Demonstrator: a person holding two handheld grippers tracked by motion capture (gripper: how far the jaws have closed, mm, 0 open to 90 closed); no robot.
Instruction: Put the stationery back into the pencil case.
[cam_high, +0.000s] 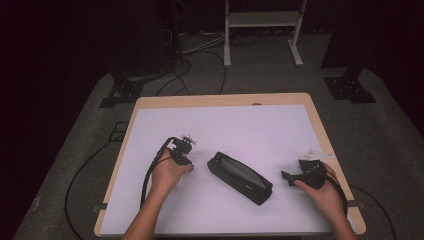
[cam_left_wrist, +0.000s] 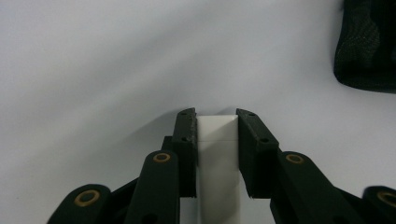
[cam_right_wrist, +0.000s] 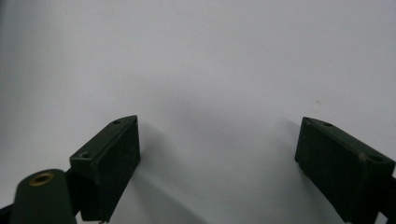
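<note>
A black zip pouch lies slantwise on the white table top, between my two hands. Its corner reaches into the left gripper view at the upper right. My left gripper is just left of the pouch, tipped down onto the table. In its own view the left gripper is shut on a white rectangular block, with both pads pressed against the block's sides. My right gripper rests right of the pouch and points toward it. Its jaws stand wide apart over bare white surface.
The table has a wooden rim. Beyond it lies grey floor with black cables, a white rack frame and black stand feet. Cables trail from both grippers off the near edge.
</note>
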